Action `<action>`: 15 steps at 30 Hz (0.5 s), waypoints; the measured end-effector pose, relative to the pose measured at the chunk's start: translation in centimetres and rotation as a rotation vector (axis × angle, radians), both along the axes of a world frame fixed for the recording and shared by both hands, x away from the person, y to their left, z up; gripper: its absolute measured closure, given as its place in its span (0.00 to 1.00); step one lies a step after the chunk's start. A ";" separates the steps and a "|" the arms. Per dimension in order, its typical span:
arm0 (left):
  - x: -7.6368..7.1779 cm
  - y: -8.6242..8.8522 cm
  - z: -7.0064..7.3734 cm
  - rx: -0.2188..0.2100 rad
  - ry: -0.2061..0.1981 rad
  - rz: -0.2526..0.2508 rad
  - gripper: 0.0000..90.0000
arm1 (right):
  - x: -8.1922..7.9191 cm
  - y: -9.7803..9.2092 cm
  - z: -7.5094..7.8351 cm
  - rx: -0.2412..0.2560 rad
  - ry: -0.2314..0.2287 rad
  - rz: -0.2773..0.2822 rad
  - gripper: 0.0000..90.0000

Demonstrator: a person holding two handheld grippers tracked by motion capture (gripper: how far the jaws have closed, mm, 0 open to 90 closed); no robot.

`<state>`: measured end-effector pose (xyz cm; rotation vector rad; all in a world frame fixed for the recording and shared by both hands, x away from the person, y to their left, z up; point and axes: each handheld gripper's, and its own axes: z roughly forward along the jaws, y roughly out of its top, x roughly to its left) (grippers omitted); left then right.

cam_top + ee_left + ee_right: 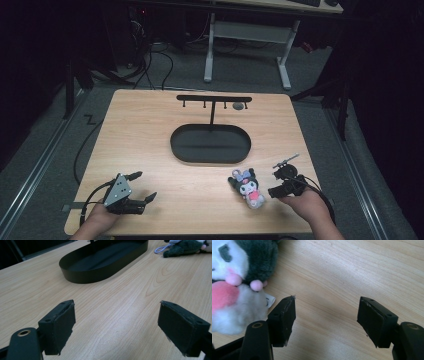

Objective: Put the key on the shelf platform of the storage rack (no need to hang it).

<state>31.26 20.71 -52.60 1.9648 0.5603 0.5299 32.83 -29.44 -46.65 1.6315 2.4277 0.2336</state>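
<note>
Nearest the high camera, two hands come in from the bottom edge, each holding a gripper low over the wooden table [150,145]. The left gripper [142,185] sits at the near left corner with its jaws spread wide and nothing between them; bare wood lies ahead of it. The right gripper [281,181] rests at the near right, its jaws also parted and empty, just beside a plush toy [248,187] that lies on the table to its left. In the right gripper view the plush toy [237,282] is cut off by the frame edge. Farther back, a black oval tray [210,143] sits mid-table, and a thin black rack [214,100] rises from it. A small grey thing [238,106] near the rack's bar is too small to make out.
</note>
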 end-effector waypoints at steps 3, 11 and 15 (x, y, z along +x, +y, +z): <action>0.1 0.0 0.0 -0.004 0.004 0.002 0.17 | 0.0 0.3 0.4 0.010 -0.005 0.003 0.34; 0.1 -0.1 0.0 0.006 0.004 0.004 0.17 | -0.1 1.3 1.8 0.029 -0.011 0.014 0.30; 0.0 -0.2 0.0 0.012 0.001 0.000 0.17 | -0.3 2.3 2.2 0.037 -0.010 0.035 0.25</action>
